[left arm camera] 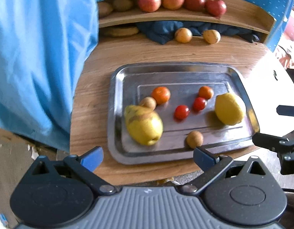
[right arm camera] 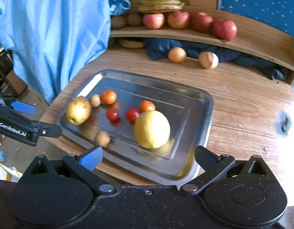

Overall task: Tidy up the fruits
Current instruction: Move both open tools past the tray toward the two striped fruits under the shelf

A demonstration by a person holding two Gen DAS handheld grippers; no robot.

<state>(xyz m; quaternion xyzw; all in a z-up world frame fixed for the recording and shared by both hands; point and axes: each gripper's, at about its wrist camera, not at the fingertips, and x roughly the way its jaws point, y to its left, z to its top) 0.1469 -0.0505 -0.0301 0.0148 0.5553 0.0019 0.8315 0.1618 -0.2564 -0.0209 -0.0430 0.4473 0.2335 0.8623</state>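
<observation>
A steel tray [left arm camera: 185, 72] [right arm camera: 202, 103] lies on the wooden table. On it rest a blotched yellow pear [left arm camera: 144, 126] [right arm camera: 78, 110], a plain yellow fruit [left arm camera: 229, 109] [right arm camera: 152, 129], two small oranges [left arm camera: 160, 95] [left arm camera: 205, 92], two red tomatoes [left arm camera: 181, 112] [left arm camera: 199, 104] and two small brown fruits [left arm camera: 194, 139] [left arm camera: 148, 103]. My left gripper [left arm camera: 147, 157] hovers open over the tray's near edge, nothing between its fingers. My right gripper [right arm camera: 147, 157] stands open just short of the yellow fruit, also empty. Each gripper shows at the edge of the other's view.
A curved wooden shelf [right arm camera: 251, 38] at the back carries several red apples [right arm camera: 225, 29], bananas [right arm camera: 161, 2] and kiwis [right arm camera: 118, 22]. Two tan fruits [right arm camera: 177, 54] [right arm camera: 208, 59] lie on the table by a dark cloth [right arm camera: 204, 49]. Blue fabric [left arm camera: 42, 57] hangs at the left.
</observation>
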